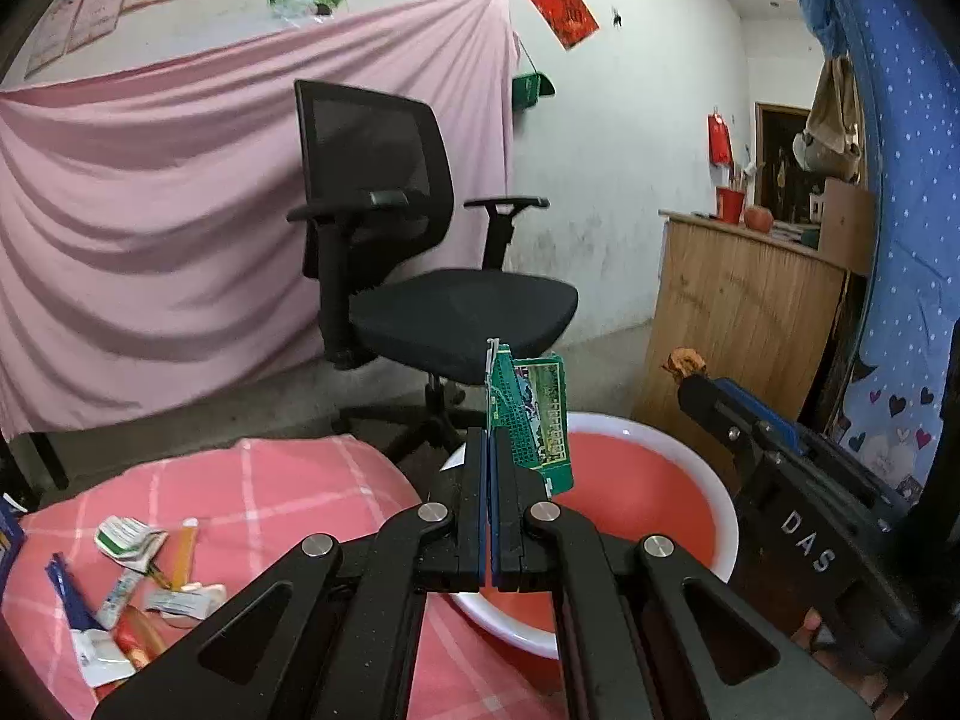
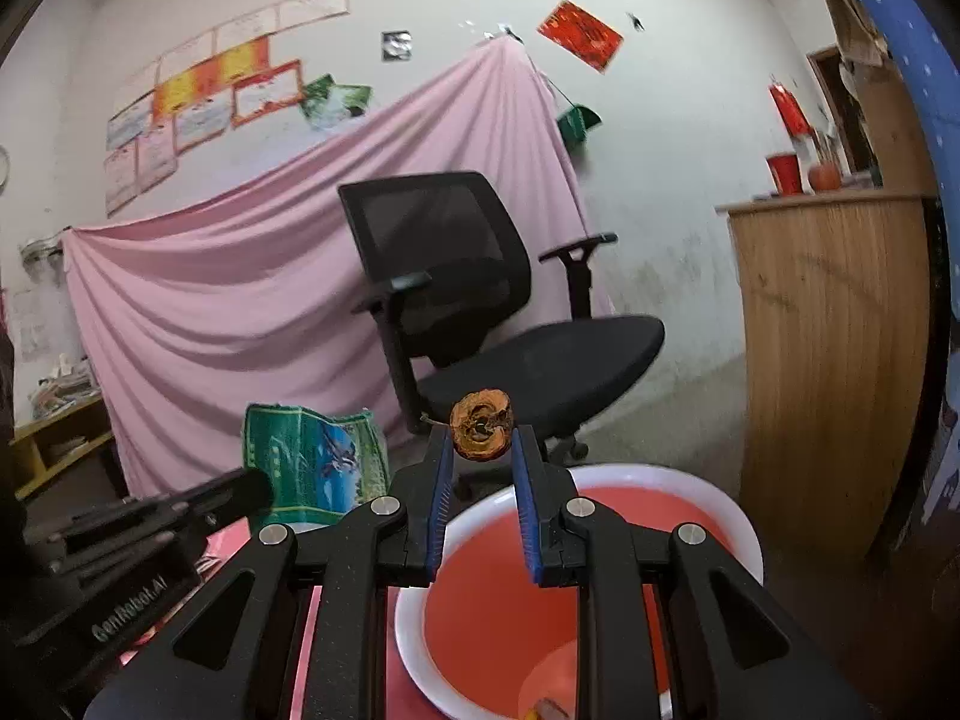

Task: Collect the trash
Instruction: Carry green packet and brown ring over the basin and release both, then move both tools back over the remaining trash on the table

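Trash [image 1: 129, 594] on pink checked cloth [image 1: 288, 480]; left fingers [image 1: 483, 480] pinch green wrapper [image 1: 534, 420], right fingers [image 2: 443, 480] clamp peel [image 2: 482, 425].

Basin [image 2: 600, 477] bottom item cut off

A wide red basin [image 2: 600, 546] with a white rim [image 1: 714, 480] sits open-topped below both grippers, its mouth unobstructed apart from a small scrap at its bottom. The left gripper [image 1: 491, 438] and right gripper [image 2: 480, 450] hang side by side above it, near each other. A black office chair [image 1: 420, 276] stands just behind the basin, and a wooden counter [image 2: 840, 360] closes the right side. Loose wrappers [image 1: 138, 588] clutter the pink checked cloth [image 1: 288, 492] to the left.
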The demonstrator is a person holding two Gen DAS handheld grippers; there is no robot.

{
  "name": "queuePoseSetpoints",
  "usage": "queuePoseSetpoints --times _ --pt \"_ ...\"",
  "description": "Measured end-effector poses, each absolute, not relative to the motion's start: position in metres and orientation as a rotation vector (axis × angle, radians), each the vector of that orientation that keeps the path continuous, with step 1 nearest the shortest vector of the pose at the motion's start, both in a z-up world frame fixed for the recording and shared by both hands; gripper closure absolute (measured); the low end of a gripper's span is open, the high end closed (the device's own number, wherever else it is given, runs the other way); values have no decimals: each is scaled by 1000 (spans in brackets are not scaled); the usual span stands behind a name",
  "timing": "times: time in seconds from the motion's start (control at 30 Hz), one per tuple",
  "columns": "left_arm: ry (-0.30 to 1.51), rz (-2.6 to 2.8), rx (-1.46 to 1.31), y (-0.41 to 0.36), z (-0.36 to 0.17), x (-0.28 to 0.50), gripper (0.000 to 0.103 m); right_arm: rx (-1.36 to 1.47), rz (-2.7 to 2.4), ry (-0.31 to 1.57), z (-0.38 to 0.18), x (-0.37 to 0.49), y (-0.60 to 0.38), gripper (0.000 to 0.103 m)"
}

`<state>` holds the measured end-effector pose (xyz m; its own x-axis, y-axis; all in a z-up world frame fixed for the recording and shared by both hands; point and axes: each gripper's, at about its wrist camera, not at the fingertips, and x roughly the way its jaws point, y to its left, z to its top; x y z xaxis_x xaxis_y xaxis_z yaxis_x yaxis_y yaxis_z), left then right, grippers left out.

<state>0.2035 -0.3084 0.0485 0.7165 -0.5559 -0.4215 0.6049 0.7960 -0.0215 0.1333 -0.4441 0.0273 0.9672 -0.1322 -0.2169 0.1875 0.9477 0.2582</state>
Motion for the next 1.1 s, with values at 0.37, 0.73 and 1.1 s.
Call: queuePoseSetpoints --times 0.37,0.73,1.1 --pt "541 -662 86 -318 30 221 102 344 -185 288 16 141 -461 84" --pt "577 -625 46 -300 30 225 100 335 -179 300 16 142 -453 74" --pt "496 -529 -19 -249 47 216 61 274 -154 220 31 136 -434 56"
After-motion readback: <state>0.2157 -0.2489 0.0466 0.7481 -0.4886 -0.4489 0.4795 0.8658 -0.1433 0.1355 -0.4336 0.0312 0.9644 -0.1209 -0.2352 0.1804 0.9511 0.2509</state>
